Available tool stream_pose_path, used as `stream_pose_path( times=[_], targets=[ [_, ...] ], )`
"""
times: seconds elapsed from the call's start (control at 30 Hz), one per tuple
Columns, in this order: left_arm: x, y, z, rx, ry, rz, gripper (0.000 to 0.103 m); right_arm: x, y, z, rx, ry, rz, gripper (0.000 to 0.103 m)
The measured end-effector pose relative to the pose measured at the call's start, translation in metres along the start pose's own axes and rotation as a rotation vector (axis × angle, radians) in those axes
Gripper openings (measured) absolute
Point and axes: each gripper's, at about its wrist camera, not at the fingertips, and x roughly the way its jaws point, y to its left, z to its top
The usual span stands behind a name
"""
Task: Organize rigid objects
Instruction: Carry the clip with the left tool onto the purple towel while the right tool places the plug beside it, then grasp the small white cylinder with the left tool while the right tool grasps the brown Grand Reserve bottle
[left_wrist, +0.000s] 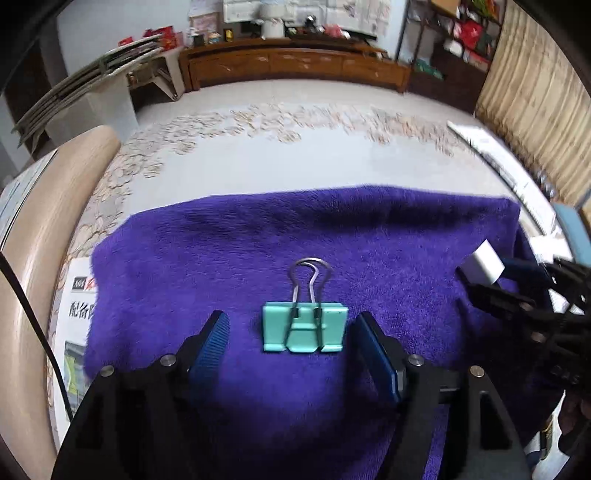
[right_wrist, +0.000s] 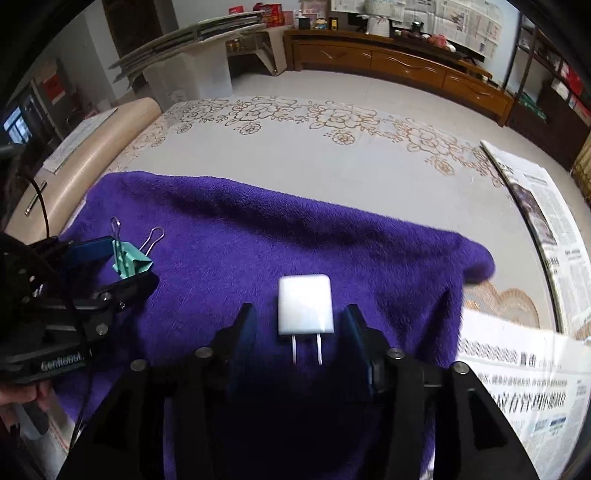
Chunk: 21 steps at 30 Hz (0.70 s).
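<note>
**Both claws wide open, one item sitting between each**

The left claw (left_wrist: 291, 328) is spread open with the teal binder clip (left_wrist: 304, 326) lying right between its fingers, not touching either one. Same deal on the right: the right claw (right_wrist: 300, 323) is open around the white charger plug (right_wrist: 306, 309), prongs pointing back toward the claw. Both things rest on the purple towel (right_wrist: 295, 236).
</note>
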Motion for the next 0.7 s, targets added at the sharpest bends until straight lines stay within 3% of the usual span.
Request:
stream_pose_path(
  times=[0.07,0.13,0.2,0.23,0.33,0.43,0.57,0.7],
  targets=[
    [-0.013,0.009,-0.008,-0.029,-0.021,-0.022,0.07,-0.019,-0.004,-0.009,0.024,-0.033,0.02,0.049],
    [-0.031,0.017,-0.021,-0.065,-0.045,-0.051,0.082,-0.041,-0.008,-0.019,0.041,-0.075,0.035,0.057],
    [-0.049,0.021,-0.035,-0.082,-0.083,-0.056,0.094,-0.066,-0.013,-0.034,0.072,-0.119,0.033,0.081],
    [-0.059,0.022,-0.045,-0.08,-0.099,-0.057,0.101,-0.08,-0.015,-0.044,0.089,-0.143,0.034,0.084],
    [-0.084,0.024,-0.075,-0.089,-0.108,-0.061,0.103,-0.113,-0.02,-0.076,0.128,-0.181,0.025,0.1],
    [-0.103,0.022,-0.104,-0.112,-0.08,-0.105,0.103,-0.137,-0.027,-0.11,0.181,-0.18,0.002,0.103],
    [-0.12,0.011,-0.142,-0.091,-0.093,-0.046,0.103,-0.158,-0.03,-0.15,0.224,-0.186,-0.051,0.103],
    [-0.119,0.005,-0.168,-0.076,-0.082,-0.073,0.103,-0.164,-0.03,-0.182,0.25,-0.199,-0.082,0.103]
  ],
)
